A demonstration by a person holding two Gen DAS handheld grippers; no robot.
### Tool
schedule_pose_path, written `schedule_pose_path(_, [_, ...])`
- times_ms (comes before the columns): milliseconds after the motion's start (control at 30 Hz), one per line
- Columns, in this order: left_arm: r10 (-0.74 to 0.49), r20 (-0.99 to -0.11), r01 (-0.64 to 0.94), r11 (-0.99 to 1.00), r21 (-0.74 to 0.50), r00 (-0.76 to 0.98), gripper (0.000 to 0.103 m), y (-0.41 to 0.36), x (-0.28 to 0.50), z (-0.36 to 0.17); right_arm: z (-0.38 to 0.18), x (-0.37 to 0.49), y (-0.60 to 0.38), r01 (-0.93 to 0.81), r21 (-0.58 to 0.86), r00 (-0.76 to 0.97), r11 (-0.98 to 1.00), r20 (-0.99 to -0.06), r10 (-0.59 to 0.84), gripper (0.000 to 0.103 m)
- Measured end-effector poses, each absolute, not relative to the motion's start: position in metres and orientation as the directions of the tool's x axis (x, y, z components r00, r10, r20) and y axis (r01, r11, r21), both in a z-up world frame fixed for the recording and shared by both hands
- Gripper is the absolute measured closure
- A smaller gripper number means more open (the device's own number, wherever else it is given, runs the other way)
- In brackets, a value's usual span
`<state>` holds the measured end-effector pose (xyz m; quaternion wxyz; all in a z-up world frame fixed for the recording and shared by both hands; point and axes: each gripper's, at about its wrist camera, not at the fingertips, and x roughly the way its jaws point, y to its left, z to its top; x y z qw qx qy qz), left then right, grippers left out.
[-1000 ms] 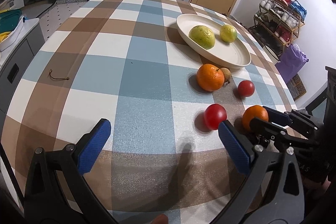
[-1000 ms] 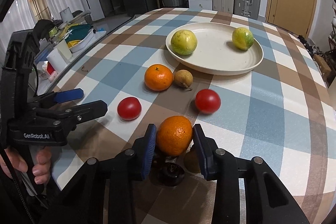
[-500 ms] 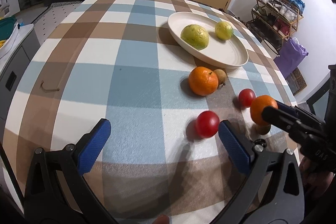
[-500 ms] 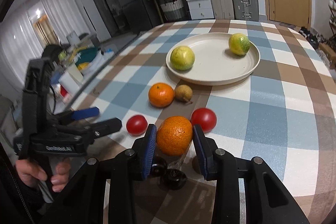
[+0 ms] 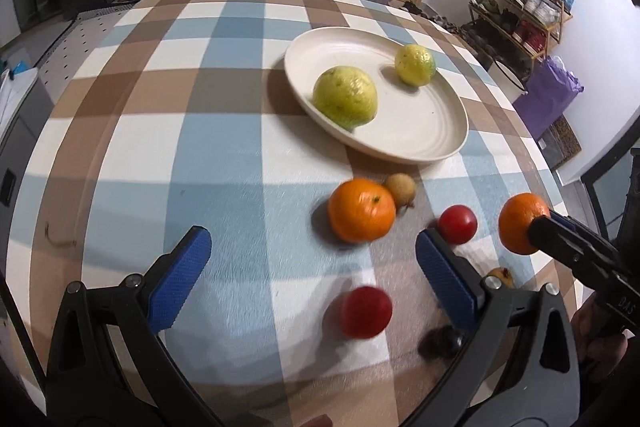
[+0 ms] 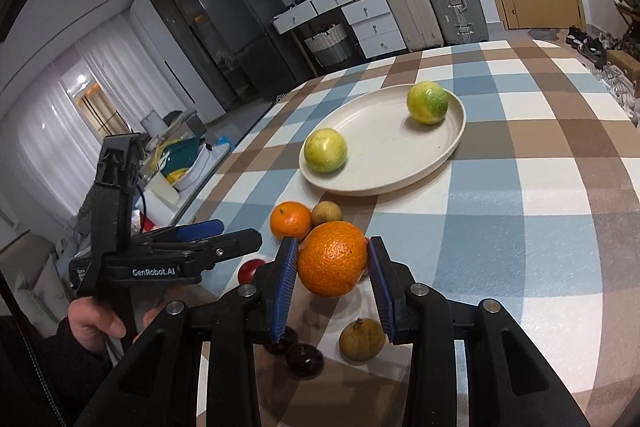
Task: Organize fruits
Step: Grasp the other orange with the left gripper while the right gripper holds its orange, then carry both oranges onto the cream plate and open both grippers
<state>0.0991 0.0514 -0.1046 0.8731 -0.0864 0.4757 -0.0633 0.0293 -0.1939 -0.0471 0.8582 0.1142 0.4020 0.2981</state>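
My right gripper (image 6: 332, 245) is shut on a large orange (image 6: 332, 267) and holds it above the checked table; the same orange (image 5: 520, 223) shows at the right of the left wrist view. My left gripper (image 5: 310, 251) is open, with a red tomato (image 5: 366, 311) on the cloth between its fingers, untouched. Ahead lie another orange (image 5: 362, 209), a small brown fruit (image 5: 401, 187) and a second tomato (image 5: 458, 223). The cream plate (image 5: 420, 123) holds a green fruit (image 5: 345, 98) and a lemon (image 5: 415, 64).
A small brown fruit (image 6: 362, 339) and a dark round fruit (image 6: 304, 359) lie under the right gripper. Suitcases (image 6: 432, 3) and drawers (image 6: 372, 23) stand beyond the table. A shoe rack (image 5: 524, 15) and purple bag (image 5: 548, 95) stand past the right edge.
The right gripper has lifted the orange off the cloth and carried it toward the plate. The left gripper moved forward, so the near tomato now lies between its fingers.
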Motion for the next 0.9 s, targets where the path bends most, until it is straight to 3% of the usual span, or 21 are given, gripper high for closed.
schedule_pose_path(400, [-0.249,-0.868,0.127,0.968,-0.215,0.430,0.005,0.032,0.138,-0.121,-0.046,0.044,-0.211,-0.408,0.469,0.509,0.784,-0.596,0.621,0.067])
schedule_pose_path(500, [-0.273,-0.867,0.139,0.962,-0.235,0.417,0.020,0.030,0.143,-0.124,-0.048,0.046,-0.214,-0.400,0.476,0.508,0.783,-0.596,0.622,0.067])
schedule_pose_path(567, [-0.293,-0.861,0.155,0.956,-0.250,0.417,0.047,0.030,0.143,-0.123,-0.049,0.047,-0.215,-0.395,0.481,0.507,0.783,-0.596,0.622,0.067])
schedule_pose_path(633, [-0.359,-0.845,0.173,0.933,-0.315,0.397,0.065,0.033,0.145,-0.123,-0.050,0.048,-0.216,-0.392,0.483,0.505,0.783,-0.599,0.622,0.067])
schedule_pose_path(900, [-0.363,-0.840,0.179,0.931,-0.317,0.403,0.065,0.035,0.142,-0.121,-0.047,0.054,-0.210,-0.403,0.480,0.498,0.779,-0.599,0.626,0.067])
